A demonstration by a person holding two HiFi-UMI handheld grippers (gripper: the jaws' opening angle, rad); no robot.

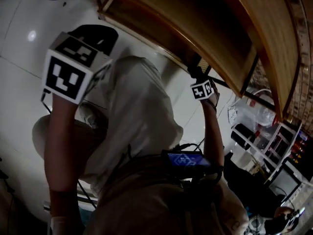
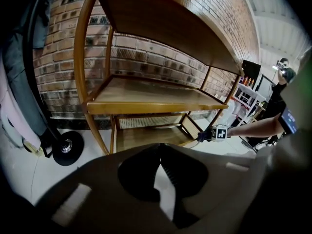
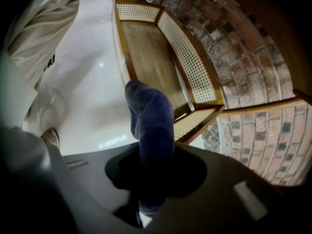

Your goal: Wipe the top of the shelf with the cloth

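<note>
Cloth (image 3: 148,121) of dark blue fabric sits clamped in the right gripper (image 3: 148,189), clear only in that gripper's view. Left gripper (image 2: 158,147) is closed, empty.

The cloth (image 3: 150,121) vanishes at its lower end between the fingers of the right gripper (image 3: 146,191); the shelf (image 1: 234,31) top runs past the head view's edge.

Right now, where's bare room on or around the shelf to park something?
Middle board is bare end to end. Bottom board too, bounded by its cane back panel. White floor in front is open. Crowded: white rack right of the shelf, black wheeled base left of it.
</note>
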